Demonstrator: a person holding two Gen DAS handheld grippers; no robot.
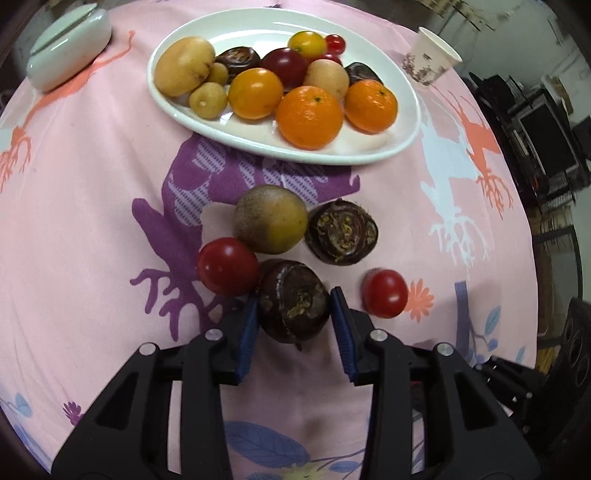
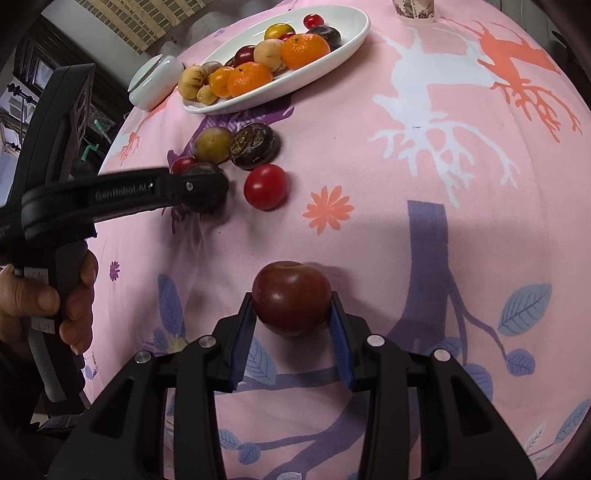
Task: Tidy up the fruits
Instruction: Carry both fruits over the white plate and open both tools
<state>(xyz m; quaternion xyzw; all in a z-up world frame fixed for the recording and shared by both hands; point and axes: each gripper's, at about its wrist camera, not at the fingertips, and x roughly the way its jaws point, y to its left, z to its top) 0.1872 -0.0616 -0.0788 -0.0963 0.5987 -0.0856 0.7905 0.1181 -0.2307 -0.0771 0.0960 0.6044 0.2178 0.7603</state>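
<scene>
My left gripper is shut on a dark brown water chestnut on the pink cloth. Beside it lie a red tomato, a brownish-green round fruit, a second water chestnut and another red tomato. A white oval plate beyond holds oranges, yellow and red tomatoes, tan fruits and dark chestnuts. My right gripper is shut on a dark red plum-like fruit near the table's front. The left gripper also shows in the right wrist view, with the plate far behind.
A white lidded bowl stands left of the plate. A paper cup stands right of it. The table's edge drops off at the right, with dark furniture beyond. A hand holds the left gripper's handle.
</scene>
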